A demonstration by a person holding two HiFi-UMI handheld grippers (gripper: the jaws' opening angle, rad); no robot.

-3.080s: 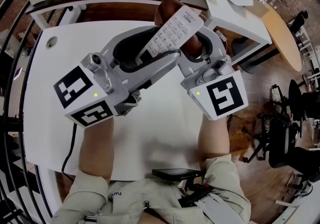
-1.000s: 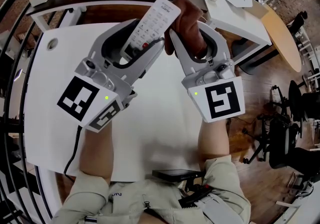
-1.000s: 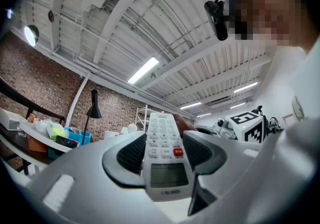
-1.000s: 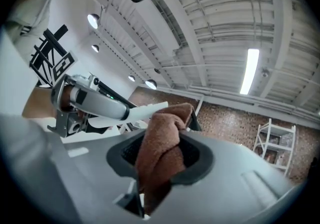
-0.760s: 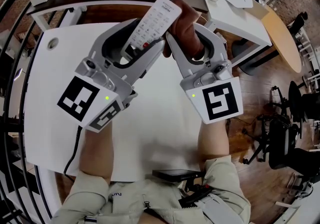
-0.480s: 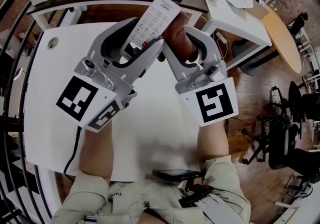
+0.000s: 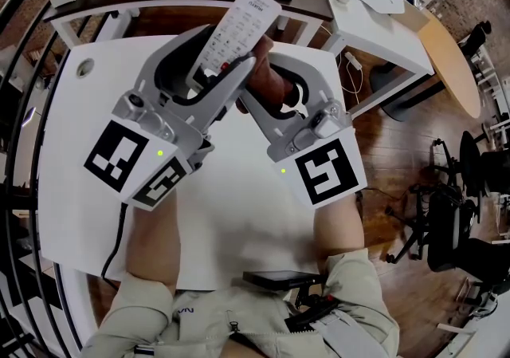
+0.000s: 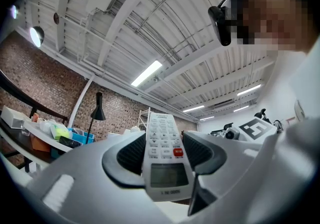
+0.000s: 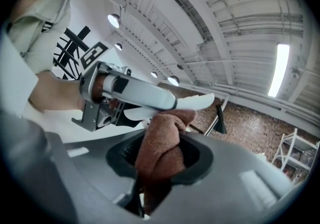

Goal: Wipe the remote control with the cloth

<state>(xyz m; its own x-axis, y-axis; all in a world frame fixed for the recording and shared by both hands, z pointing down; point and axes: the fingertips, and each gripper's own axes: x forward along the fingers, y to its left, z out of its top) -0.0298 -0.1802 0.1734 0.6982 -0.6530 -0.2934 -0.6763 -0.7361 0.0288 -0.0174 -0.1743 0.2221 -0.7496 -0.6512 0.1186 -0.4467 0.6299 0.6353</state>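
- Above the tabletop [image 7: 80, 157], in the head view, the left tool [image 7: 217, 63] pinches the remote [image 7: 239, 23] by its lower end. Most of the remote stands out unsupported, up and away from the person. A hard sideways push from the cloth [image 7: 280, 87] could lever it loose and drop it. The right tool [image 7: 264, 71] slants in from the right with its tips just beside the left tool's inner jaw. At such close quarters the two tools could knock together. Both forearms reach up from the bottom edge.
- From the left gripper view, the jaws stand partly spread and press on the remote's [image 8: 161, 160] two long edges beside its screen, buttons toward the camera. The tool tilts upward at the ceiling. The plastic looks smooth, so a twist could let the remote slide between the pads.
- From the right gripper view, the jaws are clamped on a bunched fold of cloth [image 9: 159, 155]. Its top seems to touch the remote's underside, just past the left tool's jaw. A snag while rubbing could drag the wad out of the jaws. It might also reach only a small patch.
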